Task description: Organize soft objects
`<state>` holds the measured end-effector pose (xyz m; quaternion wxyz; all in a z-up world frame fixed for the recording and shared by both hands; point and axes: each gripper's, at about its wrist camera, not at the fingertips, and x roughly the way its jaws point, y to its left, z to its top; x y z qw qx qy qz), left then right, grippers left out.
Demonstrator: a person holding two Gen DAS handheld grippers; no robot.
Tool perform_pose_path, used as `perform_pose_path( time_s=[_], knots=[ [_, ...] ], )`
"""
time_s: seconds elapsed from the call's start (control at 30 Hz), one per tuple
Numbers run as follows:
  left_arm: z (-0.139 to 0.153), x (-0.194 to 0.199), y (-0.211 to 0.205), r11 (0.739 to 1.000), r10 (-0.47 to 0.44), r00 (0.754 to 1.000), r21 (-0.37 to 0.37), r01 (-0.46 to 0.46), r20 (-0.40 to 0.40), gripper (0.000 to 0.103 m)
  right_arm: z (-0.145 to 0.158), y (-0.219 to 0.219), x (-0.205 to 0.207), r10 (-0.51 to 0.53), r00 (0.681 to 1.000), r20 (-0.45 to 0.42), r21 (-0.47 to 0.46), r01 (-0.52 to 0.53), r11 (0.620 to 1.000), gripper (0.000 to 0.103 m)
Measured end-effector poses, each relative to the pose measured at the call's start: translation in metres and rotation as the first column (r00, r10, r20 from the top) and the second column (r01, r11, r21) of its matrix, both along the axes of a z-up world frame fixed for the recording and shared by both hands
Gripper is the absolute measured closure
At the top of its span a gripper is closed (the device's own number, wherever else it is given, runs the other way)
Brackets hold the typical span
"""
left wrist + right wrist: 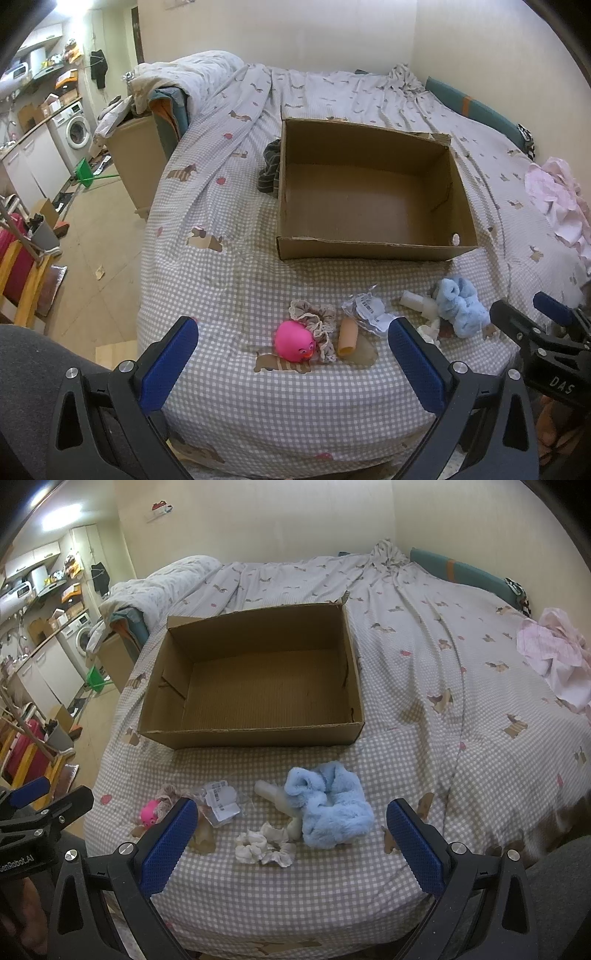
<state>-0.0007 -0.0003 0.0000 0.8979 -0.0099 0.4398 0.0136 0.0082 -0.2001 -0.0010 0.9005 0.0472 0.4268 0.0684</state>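
An empty open cardboard box (369, 192) (255, 686) sits on the checked bedspread. In front of it lie a pink rubber duck (294, 340) (149, 812), a lacy scrunchie (321, 321), a tan tube (348, 335), a clear plastic packet (371, 312) (221, 799), a fluffy blue scrunchie (460, 302) (328, 805) and a white scrunchie (264, 845). My left gripper (291, 341) is open, above the near bed edge over the duck. My right gripper (288, 821) is open, above the blue and white scrunchies. Both are empty.
A dark striped cloth (271, 166) lies left of the box. Pink clothing (557, 199) (554, 657) is heaped at the right of the bed. A rumpled duvet (192, 77) lies at the head. The floor, a washing machine (74, 131) and clutter are at the left.
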Motion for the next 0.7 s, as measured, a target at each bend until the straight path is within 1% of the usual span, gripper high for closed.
perform_pose_path(
  time_s=[0.57,0.7],
  knots=[
    [-0.0009,-0.0003,-0.0017,1.0,0.002,1.0,-0.002,-0.002,0.0,0.0,-0.0003,0.0056,-0.0004,0.0,1.0,0.006,-0.003,0.0,1.0,0.0],
    [-0.0011,0.0017,-0.0008,1.0,0.01,1.0,-0.012,-0.01,0.002,0.0,0.0003,0.0059,-0.0003,0.001,1.0,0.007,0.0,-0.001,1.0,0.0]
  ],
)
